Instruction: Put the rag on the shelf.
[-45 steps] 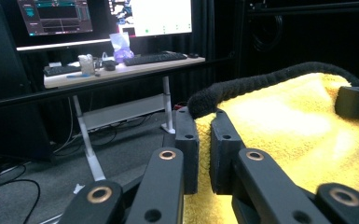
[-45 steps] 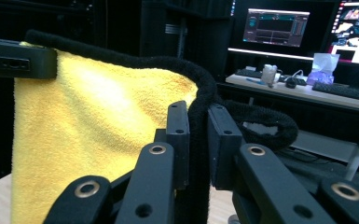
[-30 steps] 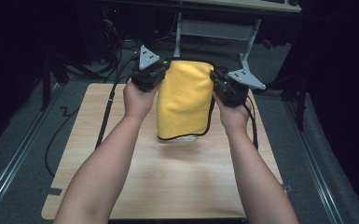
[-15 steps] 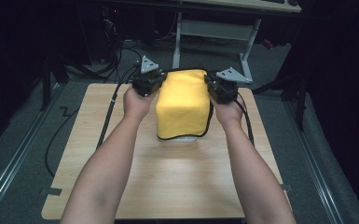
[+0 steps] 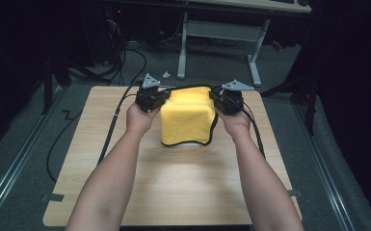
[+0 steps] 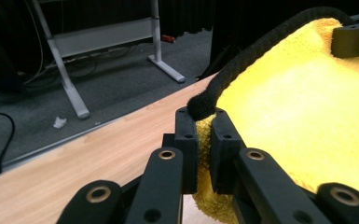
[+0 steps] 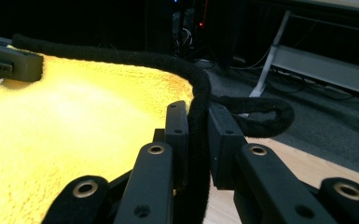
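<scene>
A yellow towel with black edging hangs folded between the two grippers over the far half of the wooden table. My left gripper is shut on its left corner. In the left gripper view the jaws pinch the yellow towel just under the black edging, with the left gripper closed tight. My right gripper is shut on the right corner; in the right gripper view the right gripper clamps the black edging beside the yellow towel. The towel's lower edge rests on the table.
A white desk frame stands on the grey floor beyond the table's far edge. Black cables trail from the grippers over the table's left side. The near half of the table is bare wood.
Both grippers have come down and moved toward the table's far edge with the towel held between them; the towel now hangs shorter and lower, its bottom on the table.
</scene>
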Available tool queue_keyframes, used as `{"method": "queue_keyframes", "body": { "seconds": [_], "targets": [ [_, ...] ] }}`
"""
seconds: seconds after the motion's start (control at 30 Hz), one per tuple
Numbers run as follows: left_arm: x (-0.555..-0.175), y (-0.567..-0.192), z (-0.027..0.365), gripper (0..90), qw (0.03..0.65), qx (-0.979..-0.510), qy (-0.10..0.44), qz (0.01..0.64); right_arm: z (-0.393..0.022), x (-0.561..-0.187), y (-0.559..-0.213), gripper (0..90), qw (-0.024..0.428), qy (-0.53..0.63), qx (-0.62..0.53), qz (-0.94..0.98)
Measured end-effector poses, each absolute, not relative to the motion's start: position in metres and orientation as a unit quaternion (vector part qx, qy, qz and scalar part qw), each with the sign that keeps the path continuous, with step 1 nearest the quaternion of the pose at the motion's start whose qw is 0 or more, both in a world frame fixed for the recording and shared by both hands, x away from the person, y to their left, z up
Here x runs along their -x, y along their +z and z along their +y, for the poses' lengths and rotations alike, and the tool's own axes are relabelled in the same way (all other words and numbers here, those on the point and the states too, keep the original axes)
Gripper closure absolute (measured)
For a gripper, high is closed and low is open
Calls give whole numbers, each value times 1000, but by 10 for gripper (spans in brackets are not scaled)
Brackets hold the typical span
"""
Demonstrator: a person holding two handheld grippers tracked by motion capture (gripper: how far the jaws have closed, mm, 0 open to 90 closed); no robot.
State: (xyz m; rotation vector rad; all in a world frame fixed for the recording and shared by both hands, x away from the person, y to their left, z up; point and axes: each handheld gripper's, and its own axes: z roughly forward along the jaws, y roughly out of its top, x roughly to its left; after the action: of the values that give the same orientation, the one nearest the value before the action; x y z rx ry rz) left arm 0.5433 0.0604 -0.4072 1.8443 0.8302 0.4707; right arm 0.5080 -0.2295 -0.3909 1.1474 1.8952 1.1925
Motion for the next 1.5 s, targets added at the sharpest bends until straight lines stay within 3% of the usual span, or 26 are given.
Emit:
{"method": "queue_keyframes", "body": {
  "seconds": [0.63, 1.27, 1.4, 1.5],
  "targets": [
    [-537, -445, 70, 833, 518, -757, 115, 382, -235, -502, -424, 797, 262, 452, -450, 724],
    [-533, -470, 76, 823, 516, -757, 84, 391, -239, -499, -452, 784, 220, 450, -474, 724],
    [-534, -471, 76, 813, 516, -756, 80, 395, -240, -499, -455, 763, 214, 448, -481, 723],
    [-534, -469, 78, 745, 511, -752, 90, 408, -242, -500, -453, 729, 211, 450, -484, 720]
  ]
}}
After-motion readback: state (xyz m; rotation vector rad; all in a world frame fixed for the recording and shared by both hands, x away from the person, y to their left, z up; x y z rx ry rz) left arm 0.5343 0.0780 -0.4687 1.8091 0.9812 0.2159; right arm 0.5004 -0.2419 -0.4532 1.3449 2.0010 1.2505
